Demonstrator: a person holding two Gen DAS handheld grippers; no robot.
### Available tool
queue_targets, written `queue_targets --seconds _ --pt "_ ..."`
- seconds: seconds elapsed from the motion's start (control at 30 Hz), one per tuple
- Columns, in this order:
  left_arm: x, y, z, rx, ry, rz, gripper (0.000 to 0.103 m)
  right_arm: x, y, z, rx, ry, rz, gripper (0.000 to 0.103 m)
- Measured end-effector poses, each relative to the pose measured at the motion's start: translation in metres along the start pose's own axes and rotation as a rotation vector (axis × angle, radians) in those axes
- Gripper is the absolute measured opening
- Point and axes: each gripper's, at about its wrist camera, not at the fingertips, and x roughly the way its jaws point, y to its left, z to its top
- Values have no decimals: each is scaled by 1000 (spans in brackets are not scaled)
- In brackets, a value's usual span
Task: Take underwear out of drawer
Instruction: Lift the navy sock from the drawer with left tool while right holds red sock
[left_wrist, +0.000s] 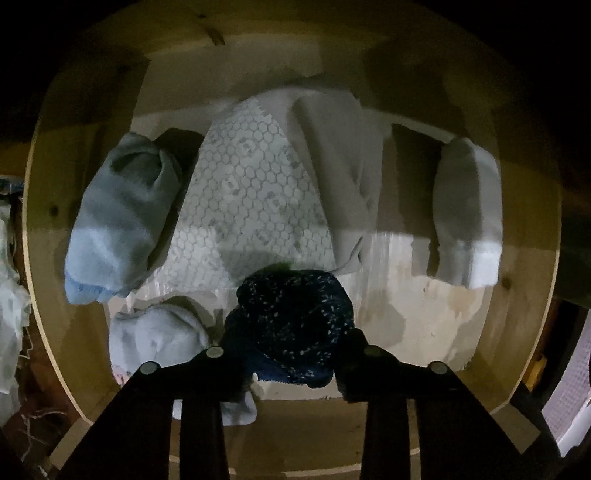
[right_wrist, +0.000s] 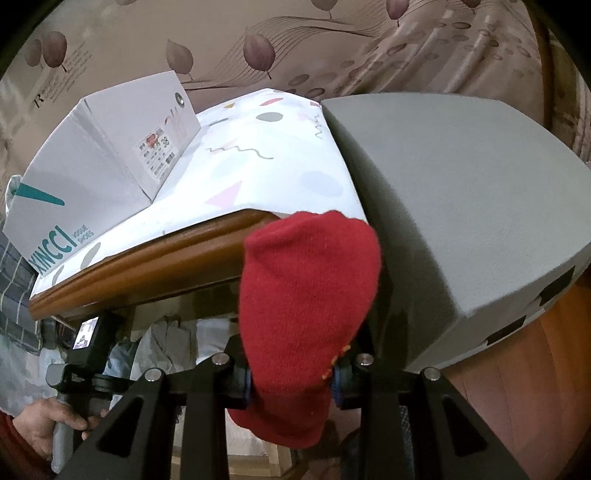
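Two gripped bundles (left_wrist: 295, 325) (right_wrist: 306, 306), drawer rim (left_wrist: 37, 236) near.

The left wrist camera is looking down along its gripper (left_wrist: 291, 365) into the open wooden drawer (left_wrist: 517, 236), sitting close above the clothes, with the drawer walls filling most of the dim frame. The right wrist camera is facing forward and slightly upward along its gripper (right_wrist: 291, 373), close to the wooden table edge (right_wrist: 147, 262), taking in the patterned cloth (right_wrist: 273, 173), a shoe box (right_wrist: 92, 166), a grey box (right_wrist: 461, 206) and the curtain (right_wrist: 332, 48) behind. The two views are sharing no common part of the scene that can be made out.
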Motion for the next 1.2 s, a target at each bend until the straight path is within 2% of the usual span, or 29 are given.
queue_targets --seconds 0.3,0.47,0.67,1.03,1.2 --pt "-20 15 -39 -49 -50 -45 27 1 3 -2 -14 10 -12 29" --pt "-41 20 -58 -40 -91 -68 27 0 5 -2 -23 9 -15 29" --pt "-66 34 -70 -7 -153 -55 27 0 7 -3 -32 7 -20 29" --pt "-122 30 -123 62 -353 -27 27 1 12 -5 -60 11 -36 29" --pt "-159 45 -144 88 -441 -16 27 1 12 -5 -58 14 -38 29"
